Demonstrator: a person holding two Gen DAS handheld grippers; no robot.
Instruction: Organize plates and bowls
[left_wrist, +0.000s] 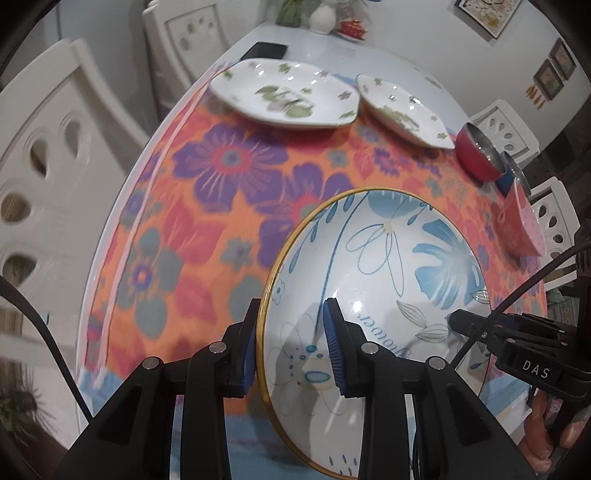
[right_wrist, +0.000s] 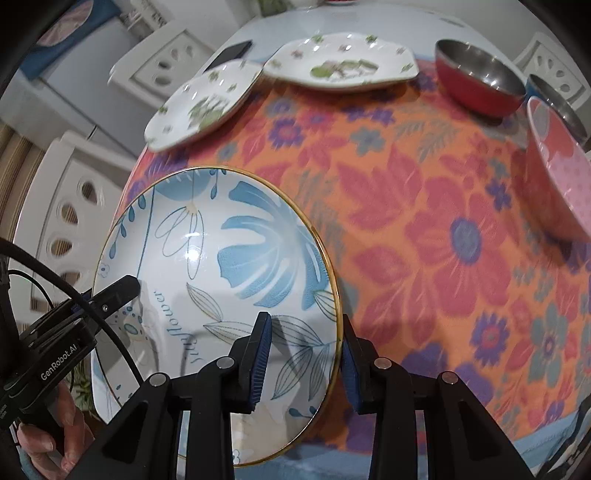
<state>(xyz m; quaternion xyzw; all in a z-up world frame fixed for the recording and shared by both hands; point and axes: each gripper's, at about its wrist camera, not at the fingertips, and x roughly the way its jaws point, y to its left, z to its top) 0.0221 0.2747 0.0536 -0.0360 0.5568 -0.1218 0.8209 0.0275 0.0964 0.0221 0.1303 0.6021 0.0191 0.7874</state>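
Blue-leaf plate (left_wrist: 384, 280), one: held over the floral tablecloth (left_wrist: 207, 206), each gripper clamped on opposite rims, left gripper (left_wrist: 291, 350) and right gripper (right_wrist: 303, 362).
Green-sprig plates, two: far end, side by side, first plate (left_wrist: 284, 92), second plate (left_wrist: 402, 110).
Bowls, three: red bowl (right_wrist: 476, 81), blue bowl (right_wrist: 557, 99), pink bowl (right_wrist: 561, 177), clustered at the right edge.
Chairs, several; one chair (left_wrist: 40, 155) at left.

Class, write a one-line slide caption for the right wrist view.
Both grippers, right and left, clamp opposite rims of a blue-leaf plate above the floral tablecloth.
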